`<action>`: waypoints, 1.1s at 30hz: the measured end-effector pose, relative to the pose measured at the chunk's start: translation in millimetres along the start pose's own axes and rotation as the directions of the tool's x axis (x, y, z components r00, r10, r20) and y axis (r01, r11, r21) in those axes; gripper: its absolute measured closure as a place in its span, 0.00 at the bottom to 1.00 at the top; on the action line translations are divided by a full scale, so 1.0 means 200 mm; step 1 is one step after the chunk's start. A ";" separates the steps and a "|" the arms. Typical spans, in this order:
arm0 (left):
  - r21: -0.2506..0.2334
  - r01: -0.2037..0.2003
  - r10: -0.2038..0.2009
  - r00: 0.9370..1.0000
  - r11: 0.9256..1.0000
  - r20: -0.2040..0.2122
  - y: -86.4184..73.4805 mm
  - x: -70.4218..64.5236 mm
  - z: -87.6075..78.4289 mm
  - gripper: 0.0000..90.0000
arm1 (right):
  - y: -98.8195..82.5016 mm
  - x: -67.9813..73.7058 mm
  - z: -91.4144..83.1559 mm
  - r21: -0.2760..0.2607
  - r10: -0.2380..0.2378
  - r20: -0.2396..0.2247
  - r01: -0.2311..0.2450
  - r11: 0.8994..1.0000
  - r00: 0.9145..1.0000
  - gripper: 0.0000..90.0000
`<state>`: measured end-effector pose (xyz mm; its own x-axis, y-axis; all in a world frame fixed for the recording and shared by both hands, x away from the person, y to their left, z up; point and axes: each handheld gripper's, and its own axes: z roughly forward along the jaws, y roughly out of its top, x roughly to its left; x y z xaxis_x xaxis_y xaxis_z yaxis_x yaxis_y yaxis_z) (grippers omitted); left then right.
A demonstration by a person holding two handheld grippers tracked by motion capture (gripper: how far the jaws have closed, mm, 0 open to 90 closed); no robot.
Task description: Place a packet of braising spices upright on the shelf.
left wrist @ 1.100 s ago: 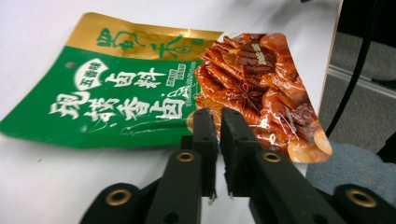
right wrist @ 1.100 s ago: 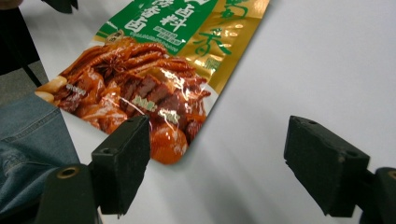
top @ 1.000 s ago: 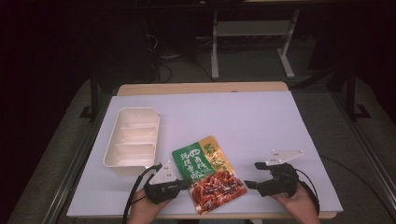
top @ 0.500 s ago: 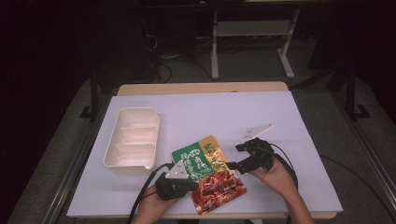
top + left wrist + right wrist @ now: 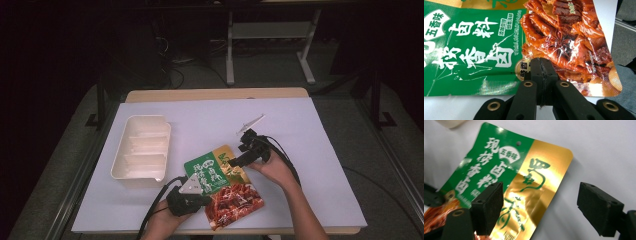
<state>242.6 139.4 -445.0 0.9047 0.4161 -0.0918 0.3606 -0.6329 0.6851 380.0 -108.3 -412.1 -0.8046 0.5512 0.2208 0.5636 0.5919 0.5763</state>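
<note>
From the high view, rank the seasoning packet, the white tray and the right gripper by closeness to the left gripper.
1. Seasoning packet: clamped in the left gripper, at its lower edge.
2. White tray: up-left.
3. Right gripper: up-right, about as far; too close to call.

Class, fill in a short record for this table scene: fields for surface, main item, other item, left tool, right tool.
surface: white table
main item: seasoning pouch, green, gold and red, lying flat
other item: cream divided tray, left of the pouch, nothing in it
left tool: jaws shut, at the pouch's near edge
right tool: jaws open, over the pouch's gold end
</note>
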 end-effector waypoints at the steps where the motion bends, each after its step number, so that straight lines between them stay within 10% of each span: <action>1: 0.000 -0.001 0.001 1.000 1.000 -0.001 0.00 0.00 0.00 1.00 | 0.02 -0.02 0.03 0.025 0.008 0.005 -0.009 1.000 1.000 0.24; 19: -0.001 0.001 -0.001 1.000 1.000 -0.009 0.00 -0.01 0.00 1.00 | 0.04 -0.07 0.15 0.066 0.007 -0.105 0.000 0.998 0.994 0.43; 26: -0.002 -0.001 0.001 1.000 1.000 -0.013 0.00 -0.01 0.00 1.00 | 0.02 -0.09 0.08 0.008 0.016 -0.216 -0.014 1.000 0.976 0.61; 33: 0.003 -0.005 0.005 1.000 1.000 -0.016 0.00 -0.01 0.00 1.00 | 0.01 -0.10 0.10 0.059 0.053 -0.223 -0.041 0.997 0.973 0.63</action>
<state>240.9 139.0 -444.9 0.9029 0.4230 -0.0767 0.3564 -0.6368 0.6837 400.2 -106.2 -431.5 -0.7948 0.4372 0.4209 0.6063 0.6026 0.5189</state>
